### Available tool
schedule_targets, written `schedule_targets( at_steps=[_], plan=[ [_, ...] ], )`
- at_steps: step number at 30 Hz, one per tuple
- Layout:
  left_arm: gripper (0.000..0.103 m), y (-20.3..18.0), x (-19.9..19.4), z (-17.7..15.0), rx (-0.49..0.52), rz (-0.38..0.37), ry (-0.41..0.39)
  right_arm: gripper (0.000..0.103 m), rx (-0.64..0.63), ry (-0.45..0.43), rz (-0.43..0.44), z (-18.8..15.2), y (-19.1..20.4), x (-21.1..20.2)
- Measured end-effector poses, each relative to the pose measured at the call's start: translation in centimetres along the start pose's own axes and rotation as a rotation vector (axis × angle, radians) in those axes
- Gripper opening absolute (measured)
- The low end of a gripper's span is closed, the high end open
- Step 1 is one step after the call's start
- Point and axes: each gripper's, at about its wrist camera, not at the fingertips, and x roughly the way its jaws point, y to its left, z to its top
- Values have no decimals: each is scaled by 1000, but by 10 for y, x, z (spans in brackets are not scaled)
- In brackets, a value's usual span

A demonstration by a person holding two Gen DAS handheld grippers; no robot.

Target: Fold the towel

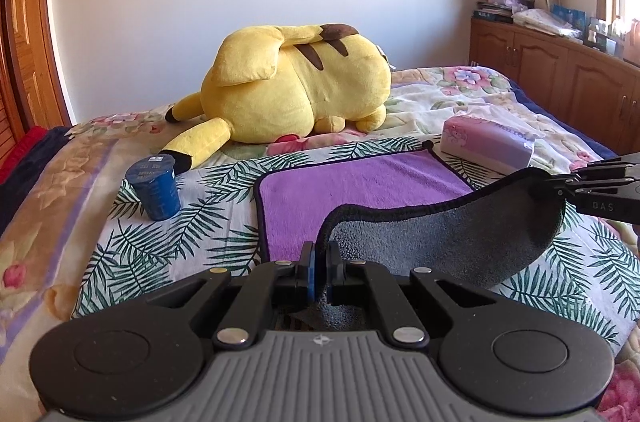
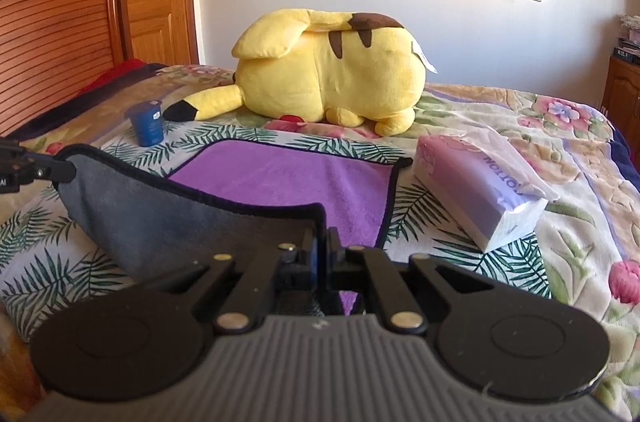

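A towel [image 1: 360, 182], purple on top and grey underneath with a dark hem, lies on the bed. Its near edge is lifted and shows the grey side [image 1: 460, 234]. My left gripper [image 1: 320, 254] is shut on the near left corner. My right gripper [image 2: 322, 242] is shut on the near right corner; it also shows at the right edge of the left wrist view [image 1: 560, 186]. The towel's far half [image 2: 288, 174] lies flat on the bed. The lifted grey edge [image 2: 160, 222] sags between both grippers.
A large yellow plush toy [image 1: 296, 82] lies behind the towel. A blue cup [image 1: 156, 188] stands left of the towel. A purple tissue pack [image 1: 492, 142] lies to its right. The bed has a floral and leaf cover [image 1: 168, 246]. Wooden cabinets [image 1: 560, 78] stand far right.
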Motion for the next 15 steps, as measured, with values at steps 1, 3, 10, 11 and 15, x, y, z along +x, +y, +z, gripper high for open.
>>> schedule_targets(
  at_steps=[1,3,10,11,15],
  plan=[
    [0,0,1,0,4,1,1,4,-3,1,-1,0,0,2],
    [0,1,2,1,9,-1,1,4,-9,3,-3,-1,-1,5],
    [0,0,10,2,30,-4,11,4,-26,11,-6,-3,-2,14],
    [0,0,12,2,35,-4,12,4,-28,10,-6,-2,-2,16],
    [0,3,15,3,39,-4,12,4,-28,11,-21,-3,-2,20]
  ],
)
